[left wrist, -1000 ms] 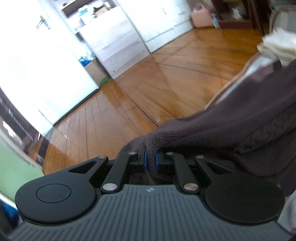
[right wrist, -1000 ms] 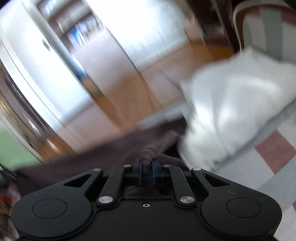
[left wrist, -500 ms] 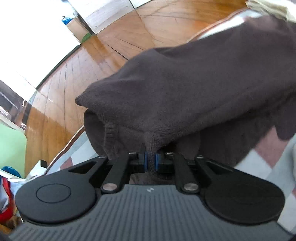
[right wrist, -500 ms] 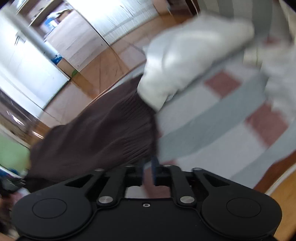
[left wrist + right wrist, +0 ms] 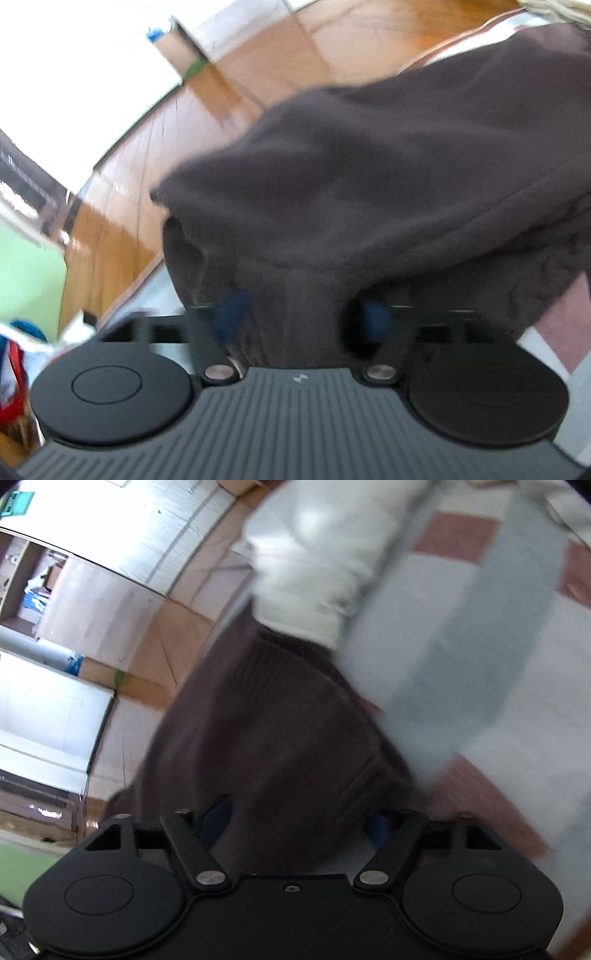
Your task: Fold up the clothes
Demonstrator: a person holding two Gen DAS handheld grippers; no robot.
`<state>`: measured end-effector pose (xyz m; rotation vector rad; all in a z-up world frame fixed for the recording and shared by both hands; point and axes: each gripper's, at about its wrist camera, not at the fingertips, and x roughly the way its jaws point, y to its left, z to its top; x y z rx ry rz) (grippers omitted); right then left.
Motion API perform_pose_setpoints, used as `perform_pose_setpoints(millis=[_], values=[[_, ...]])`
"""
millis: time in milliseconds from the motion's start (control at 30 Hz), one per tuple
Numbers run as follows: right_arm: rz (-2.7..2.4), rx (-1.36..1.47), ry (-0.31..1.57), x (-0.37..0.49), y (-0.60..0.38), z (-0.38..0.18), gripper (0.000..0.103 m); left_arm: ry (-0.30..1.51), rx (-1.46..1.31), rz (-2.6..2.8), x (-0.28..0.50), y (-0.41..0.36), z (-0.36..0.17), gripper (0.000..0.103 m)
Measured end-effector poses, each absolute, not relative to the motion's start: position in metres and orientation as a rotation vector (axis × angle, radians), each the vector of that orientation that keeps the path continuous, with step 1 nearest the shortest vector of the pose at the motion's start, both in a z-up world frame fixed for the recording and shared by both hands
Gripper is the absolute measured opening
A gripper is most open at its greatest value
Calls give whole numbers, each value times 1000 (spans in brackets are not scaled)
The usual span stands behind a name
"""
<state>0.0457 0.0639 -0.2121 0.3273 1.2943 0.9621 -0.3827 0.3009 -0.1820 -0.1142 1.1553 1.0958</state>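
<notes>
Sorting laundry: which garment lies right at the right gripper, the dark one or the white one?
The dark brown knitted garment, between the right gripper's open jaws; the white garment lies beyond it.

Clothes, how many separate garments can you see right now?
2. A dark brown sweater lies between both open grippers, and a white garment lies beyond it on the checked cover. Others may be hidden.

Wooden floor [image 5: 122,236] beyond a checked cover [image 5: 480,686]; cardboard box [image 5: 177,51] by the white wall [image 5: 74,74].
</notes>
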Motion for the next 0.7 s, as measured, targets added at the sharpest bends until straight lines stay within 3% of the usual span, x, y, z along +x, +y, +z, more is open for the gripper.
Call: perform_pose_setpoints(millis=[33,67,100,133,167,333,500,700], values=[[983,283,1277,46,76,-206,21,1158,-133,1113,-387,306,-187,92],[1008,223,1232,43,87,-197,18,1143,-166,1139,-392,311,-188,84],[1032,161,1172,39,97,-185,14,1124,-205,1167,-399,317,-188,46],[1059,101,1108,34,107,-171,13,1110,-277,1197,-405,325,-184,19],[1093,67,1043,31,114,-154,13,1096,-360,1226,-412,334,-179,6],[1201,210,840,34,88,-74,11,845,-227,1381,-420,281,-103,5],[1219,236,866,34,38,-74,11,594,-64,1503,-428,217,-27,5],[1348,110,928,25,8,-63,11,537,-67,1535,-458,130,11,5]])
